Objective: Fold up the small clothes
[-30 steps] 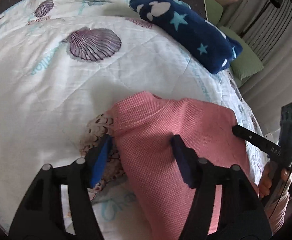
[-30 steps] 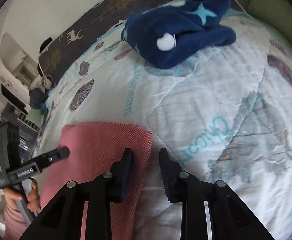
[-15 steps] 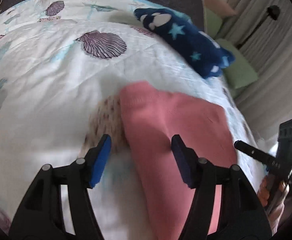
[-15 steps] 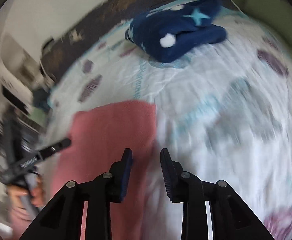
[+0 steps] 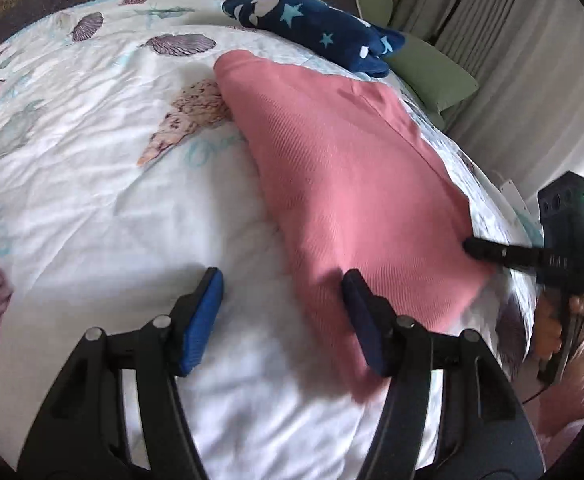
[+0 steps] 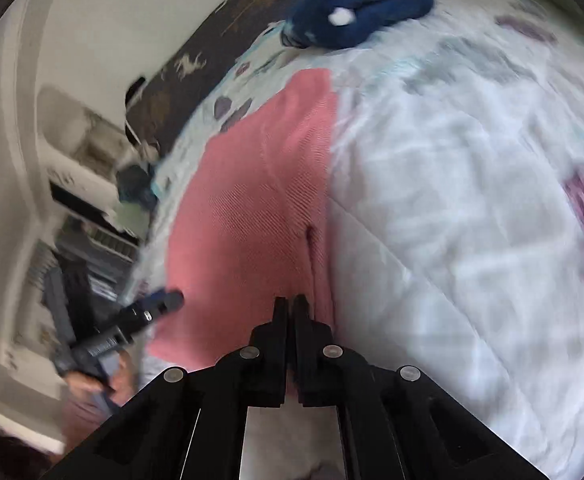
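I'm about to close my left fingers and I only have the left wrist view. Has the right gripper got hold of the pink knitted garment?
Observer: The right gripper has just been closing its fingers. They are now shut, with the tips at the near edge of the pink knitted garment. I cannot tell whether cloth is pinched.
Operator: Any pull on the fabric?
Observer: A short crease runs away from the tips, close to the garment's right edge.
Operator: Is the far corner touching anything?
Observer: No. A strip of white quilted bedspread shows between it and the navy starry fleece bundle.
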Demonstrator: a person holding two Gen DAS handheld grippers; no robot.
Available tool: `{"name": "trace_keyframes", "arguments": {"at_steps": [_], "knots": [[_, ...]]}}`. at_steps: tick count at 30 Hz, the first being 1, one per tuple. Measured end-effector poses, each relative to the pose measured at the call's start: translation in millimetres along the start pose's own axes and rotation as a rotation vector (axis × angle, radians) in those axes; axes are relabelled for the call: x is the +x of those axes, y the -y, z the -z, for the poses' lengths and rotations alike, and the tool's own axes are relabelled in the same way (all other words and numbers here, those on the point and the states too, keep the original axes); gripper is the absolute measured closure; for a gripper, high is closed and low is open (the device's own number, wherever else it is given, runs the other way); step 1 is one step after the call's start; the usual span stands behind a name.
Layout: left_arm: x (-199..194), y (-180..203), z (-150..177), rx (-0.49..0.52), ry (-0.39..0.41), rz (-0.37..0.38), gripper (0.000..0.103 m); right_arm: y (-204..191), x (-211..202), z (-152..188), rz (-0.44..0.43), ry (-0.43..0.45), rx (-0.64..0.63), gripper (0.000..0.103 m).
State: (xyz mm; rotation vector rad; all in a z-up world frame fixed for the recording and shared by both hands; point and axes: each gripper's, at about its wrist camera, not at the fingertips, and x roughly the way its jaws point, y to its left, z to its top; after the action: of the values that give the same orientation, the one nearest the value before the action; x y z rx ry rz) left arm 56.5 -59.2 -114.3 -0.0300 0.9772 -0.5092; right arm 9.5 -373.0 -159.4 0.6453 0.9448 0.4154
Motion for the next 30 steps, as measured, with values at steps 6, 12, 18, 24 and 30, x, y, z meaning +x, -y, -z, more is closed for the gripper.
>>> {"name": "trace_keyframes", "arguments": {"at_steps": [6, 12, 18, 24, 30], "knots": [[-28, 9, 10, 0.010, -0.014, 0.041, 0.039, -32, -20, 1, 0.074, 0.022, -0.112, 0.093], [-22, 35, 32, 0.137, -0.050, 0.014, 0.035, -42, -18, 8, 0.063, 0.010, -0.133, 0.086], [-25, 41, 32, 0.065, 0.021, -0.095, 0.043, -36, -15, 22, 0.089, -0.004, -0.116, 0.086], [-39, 50, 39, 0.114, 0.065, -0.132, 0.045, -33, -14, 26, 0.096, -0.005, -0.129, 0.086], [-26, 46, 35, 0.110, 0.048, -0.110, 0.089, -35, -12, 25, 0.105, -0.010, -0.134, 0.085]]}}
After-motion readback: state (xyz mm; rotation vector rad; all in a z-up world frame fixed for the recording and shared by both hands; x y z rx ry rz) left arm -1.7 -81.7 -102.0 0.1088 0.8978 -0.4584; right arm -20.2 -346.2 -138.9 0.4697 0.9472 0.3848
